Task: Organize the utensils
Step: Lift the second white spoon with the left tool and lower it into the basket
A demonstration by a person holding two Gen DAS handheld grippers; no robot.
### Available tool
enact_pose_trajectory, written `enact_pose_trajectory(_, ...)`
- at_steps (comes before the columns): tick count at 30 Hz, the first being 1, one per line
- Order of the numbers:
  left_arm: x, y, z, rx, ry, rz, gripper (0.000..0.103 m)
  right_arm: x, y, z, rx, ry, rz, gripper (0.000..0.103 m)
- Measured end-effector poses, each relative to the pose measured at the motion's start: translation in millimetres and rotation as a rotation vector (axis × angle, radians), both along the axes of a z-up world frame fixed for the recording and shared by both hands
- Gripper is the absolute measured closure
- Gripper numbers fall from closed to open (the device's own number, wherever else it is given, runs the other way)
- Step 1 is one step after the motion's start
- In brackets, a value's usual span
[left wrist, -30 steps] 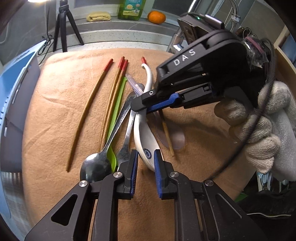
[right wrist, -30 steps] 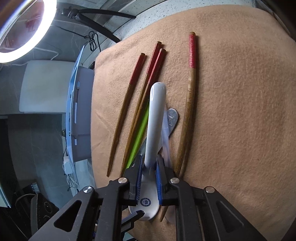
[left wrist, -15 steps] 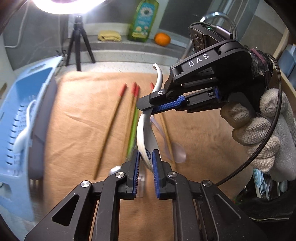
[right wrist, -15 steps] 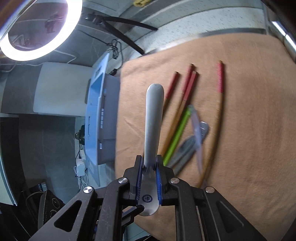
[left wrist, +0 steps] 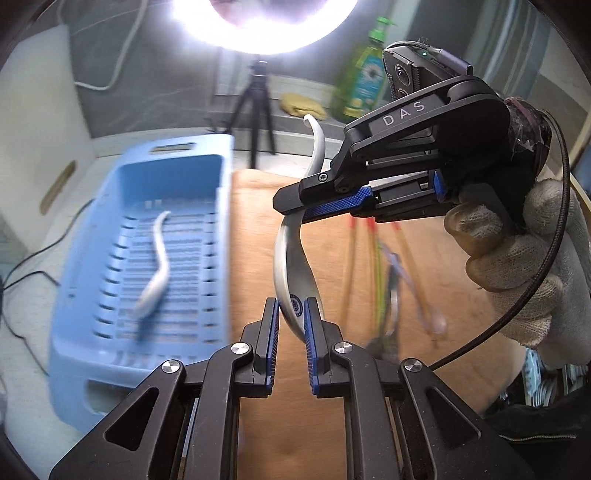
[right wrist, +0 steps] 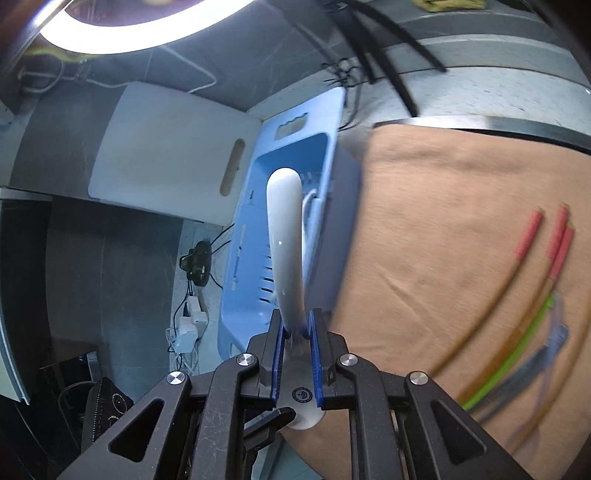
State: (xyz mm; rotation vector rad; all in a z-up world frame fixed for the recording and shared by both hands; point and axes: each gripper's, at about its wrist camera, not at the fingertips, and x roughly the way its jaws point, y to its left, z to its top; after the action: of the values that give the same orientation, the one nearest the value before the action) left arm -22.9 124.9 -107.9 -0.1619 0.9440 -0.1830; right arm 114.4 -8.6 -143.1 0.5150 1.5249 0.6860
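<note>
A white ceramic spoon hangs in the air above the tan towel, beside the blue basket. My right gripper is shut on its neck, with the handle pointing forward over the basket. My left gripper is shut on the spoon's bowl end. A second white spoon lies in the basket. Red-tipped chopsticks, a green utensil, metal cutlery and a clear plastic spoon lie blurred on the towel.
A ring light on a tripod, a green bottle and a yellow cloth stand at the back. A white cutting board leans beyond the basket. Cables and a power strip lie left of it.
Both grippers lifted the white spoon off the utensil pile and carried it left, up to the blue basket. The remaining utensils stayed on the towel.
</note>
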Motion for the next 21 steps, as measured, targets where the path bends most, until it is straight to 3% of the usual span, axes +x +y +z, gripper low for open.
enact_pose_trajectory(9,7.0,55.7,-16.3,0.004,0.035,0.052,0.092,9.5,56.0,-22.7,-0.015,0.020,0.031,0.091)
enact_pose_trajectory(21,12.0,78.0,-29.6,0.015,0.072,0.073,0.094,17.2,88.5,-43.6,-0.082,0.028,0.063,0.088)
